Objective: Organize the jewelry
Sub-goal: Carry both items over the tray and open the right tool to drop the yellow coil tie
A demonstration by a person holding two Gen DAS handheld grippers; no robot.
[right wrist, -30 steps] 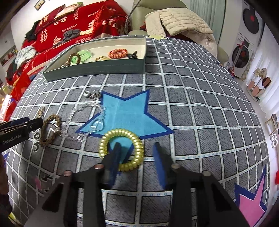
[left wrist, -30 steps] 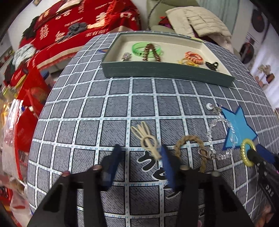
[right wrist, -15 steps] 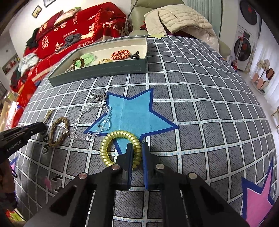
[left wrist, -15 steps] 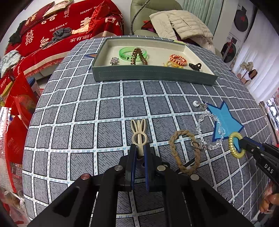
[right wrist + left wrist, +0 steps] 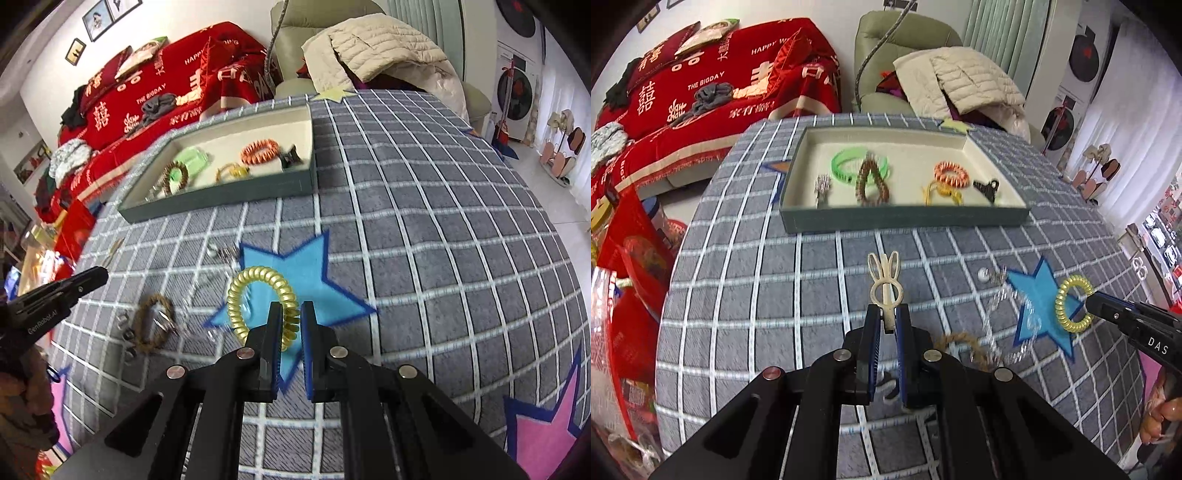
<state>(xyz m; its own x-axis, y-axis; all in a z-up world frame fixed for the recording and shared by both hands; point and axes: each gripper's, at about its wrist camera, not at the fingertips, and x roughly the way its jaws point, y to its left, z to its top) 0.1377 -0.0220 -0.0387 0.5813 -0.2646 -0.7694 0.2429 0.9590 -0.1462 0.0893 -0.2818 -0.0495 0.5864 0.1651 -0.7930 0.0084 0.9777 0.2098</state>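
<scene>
Left gripper (image 5: 887, 321) pinches the cream rabbit-ear clip (image 5: 885, 284), in front of the green tray (image 5: 905, 222). Right gripper (image 5: 290, 317) clamps the gold coil hair tie (image 5: 263, 301), further right of the tray, over the blue star (image 5: 317, 273).

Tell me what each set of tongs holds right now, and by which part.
Left tongs: cream rabbit-shaped hair clip, pinched at its tail end, ears pointing away. Right tongs: gold spiral hair tie, clamped on the near side of its loop.
</scene>
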